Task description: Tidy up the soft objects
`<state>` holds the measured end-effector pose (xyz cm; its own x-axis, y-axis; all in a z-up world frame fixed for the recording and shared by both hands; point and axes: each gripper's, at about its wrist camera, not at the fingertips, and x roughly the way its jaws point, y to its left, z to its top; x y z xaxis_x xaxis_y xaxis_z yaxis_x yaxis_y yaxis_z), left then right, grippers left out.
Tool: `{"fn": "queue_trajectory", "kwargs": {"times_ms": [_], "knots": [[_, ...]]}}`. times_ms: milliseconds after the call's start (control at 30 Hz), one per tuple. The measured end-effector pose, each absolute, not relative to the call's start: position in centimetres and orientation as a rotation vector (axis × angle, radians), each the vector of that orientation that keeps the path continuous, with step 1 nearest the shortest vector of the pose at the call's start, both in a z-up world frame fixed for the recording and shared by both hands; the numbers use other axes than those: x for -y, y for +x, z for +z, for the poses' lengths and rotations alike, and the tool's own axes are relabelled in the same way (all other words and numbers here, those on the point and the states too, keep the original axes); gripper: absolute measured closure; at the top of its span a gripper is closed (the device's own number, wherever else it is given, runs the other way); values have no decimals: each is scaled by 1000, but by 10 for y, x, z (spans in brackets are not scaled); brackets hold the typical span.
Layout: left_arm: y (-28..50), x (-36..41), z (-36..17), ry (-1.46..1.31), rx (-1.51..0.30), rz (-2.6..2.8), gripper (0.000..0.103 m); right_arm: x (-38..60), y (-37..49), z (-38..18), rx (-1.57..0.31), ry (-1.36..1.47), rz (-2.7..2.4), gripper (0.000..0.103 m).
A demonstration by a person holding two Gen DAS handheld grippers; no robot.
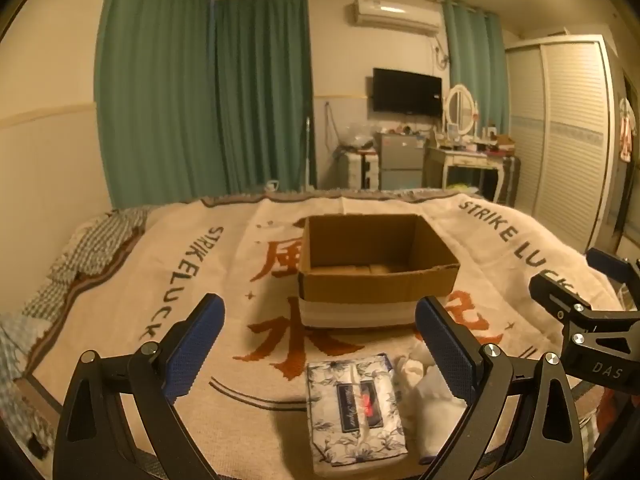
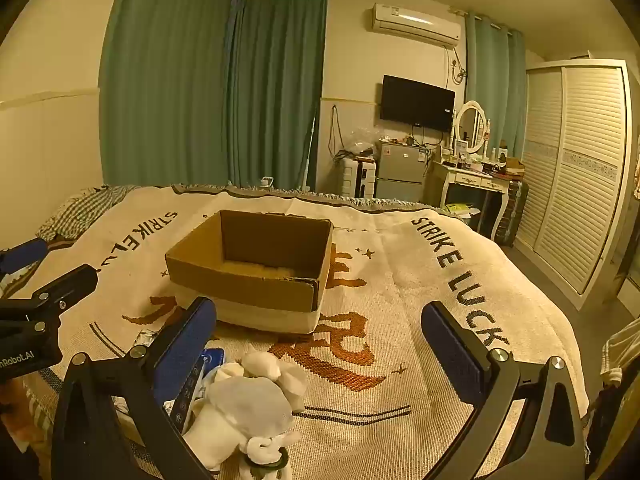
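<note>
Bedspread: tissue pack long axis toward box; both tongs wide, empty.

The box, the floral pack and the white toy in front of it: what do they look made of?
Box: brown corrugated cardboard, matte, with a torn raw rim; a white band wraps its base, probably tape or paper.
Floral pack: looks like a soft printed tissue wrapper, slightly glossy and creased.
White toy: plush fabric, fuzzy and matte, with limp rounded limbs.

We see an open cardboard box, upright and empty, on the bed blanket. Nearer us lie a floral tissue pack, flat, and just beside it a white plush toy.
</note>
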<state>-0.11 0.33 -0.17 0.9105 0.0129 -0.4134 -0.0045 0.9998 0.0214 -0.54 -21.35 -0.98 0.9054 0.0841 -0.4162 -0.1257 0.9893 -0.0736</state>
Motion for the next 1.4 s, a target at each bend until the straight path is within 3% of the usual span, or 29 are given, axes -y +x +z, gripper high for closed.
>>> {"fn": "queue_trajectory", "kwargs": {"times_ms": [1400], "knots": [[0, 1, -10, 29, -444, 15, 5, 214, -6, -18, -439, -97, 109, 0]]}}
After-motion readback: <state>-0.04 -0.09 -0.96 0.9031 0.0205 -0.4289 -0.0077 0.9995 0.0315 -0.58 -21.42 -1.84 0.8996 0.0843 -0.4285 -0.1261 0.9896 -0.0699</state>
